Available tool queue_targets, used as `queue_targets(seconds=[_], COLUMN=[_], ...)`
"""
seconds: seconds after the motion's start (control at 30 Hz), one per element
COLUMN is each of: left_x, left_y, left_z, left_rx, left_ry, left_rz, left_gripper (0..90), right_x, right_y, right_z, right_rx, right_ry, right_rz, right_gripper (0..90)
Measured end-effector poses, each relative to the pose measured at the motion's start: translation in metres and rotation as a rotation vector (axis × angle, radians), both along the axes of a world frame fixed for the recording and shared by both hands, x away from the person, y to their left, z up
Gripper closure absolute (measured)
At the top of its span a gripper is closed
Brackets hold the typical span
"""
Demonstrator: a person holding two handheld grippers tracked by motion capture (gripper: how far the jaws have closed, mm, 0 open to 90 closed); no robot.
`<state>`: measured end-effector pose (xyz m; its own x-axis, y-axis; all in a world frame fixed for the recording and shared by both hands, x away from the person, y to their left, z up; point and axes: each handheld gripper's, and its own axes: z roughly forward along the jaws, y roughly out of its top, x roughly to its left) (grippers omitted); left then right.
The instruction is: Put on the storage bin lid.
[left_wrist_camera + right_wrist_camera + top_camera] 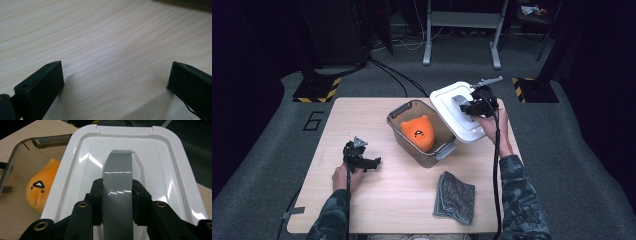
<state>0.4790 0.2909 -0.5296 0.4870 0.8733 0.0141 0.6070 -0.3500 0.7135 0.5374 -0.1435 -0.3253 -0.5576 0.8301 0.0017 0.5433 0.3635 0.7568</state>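
Observation:
A clear plastic bin (398,116) stands mid-table with an orange plush toy (419,132) inside; the toy (41,191) also appears in the right gripper view. My right gripper (472,106) holds the white lid (447,97) tilted above the bin's right edge. Its jaws are shut on the lid's grey handle (117,177), one pad on each side. My left gripper (373,162) rests low over the wooden table (362,120) at the left. In the left gripper view its fingers (43,82) stand wide apart above bare wood, with nothing between them.
A folded grey cloth (455,196) lies near the table's front edge, right of centre. Beyond the table are grey carpet, cables and a metal frame's legs (428,50). Black-and-yellow floor markers (316,90) sit at the back left and right.

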Motion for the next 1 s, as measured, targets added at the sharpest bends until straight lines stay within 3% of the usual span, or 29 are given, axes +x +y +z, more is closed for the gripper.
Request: queue_targets(seconds=[1.0], left_x=[0.000], left_y=[0.001], left_z=[0.000], left_rx=[0.007], left_ry=[0.003], left_rz=[-0.005], left_gripper=[0.0], right_x=[0.004], right_y=[0.067], right_z=[-0.019], right_rx=[0.027], right_ry=[0.039], right_rz=[0.169], right_gripper=[66.9])
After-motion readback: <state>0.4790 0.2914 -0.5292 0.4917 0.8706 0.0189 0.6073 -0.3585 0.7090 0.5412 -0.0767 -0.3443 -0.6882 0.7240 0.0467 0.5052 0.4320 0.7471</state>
